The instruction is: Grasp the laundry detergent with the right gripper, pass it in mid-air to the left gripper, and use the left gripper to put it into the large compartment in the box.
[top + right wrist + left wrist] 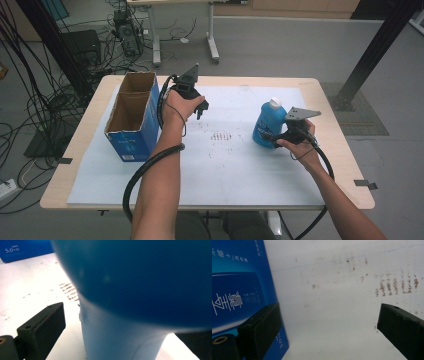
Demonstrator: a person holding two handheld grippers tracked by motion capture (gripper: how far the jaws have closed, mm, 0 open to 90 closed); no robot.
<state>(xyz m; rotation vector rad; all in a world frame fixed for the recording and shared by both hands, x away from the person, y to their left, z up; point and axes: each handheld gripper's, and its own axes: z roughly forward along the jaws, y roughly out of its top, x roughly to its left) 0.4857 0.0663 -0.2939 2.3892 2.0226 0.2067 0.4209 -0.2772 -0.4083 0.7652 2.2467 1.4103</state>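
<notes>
Around the bottle [268, 125], right of the box [133, 116], the right gripper [280, 137] is standing wide, jaws straddling it, not yet pinching. Judgement: centre the jaws low before squeezing. Left gripper [201, 107] is hanging wide and empty just beside the box.

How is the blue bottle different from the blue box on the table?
The bottle is rounded with a white cap, while the box is squared, open on top and shows brown cardboard inside. The bottle stands at the table's right, between the jaws of the right gripper, which have a gap on one side; the box stands at the left, beside the wide-open left gripper, untouched. The box looks larger. Both are blue and upright on the white mat.
</notes>
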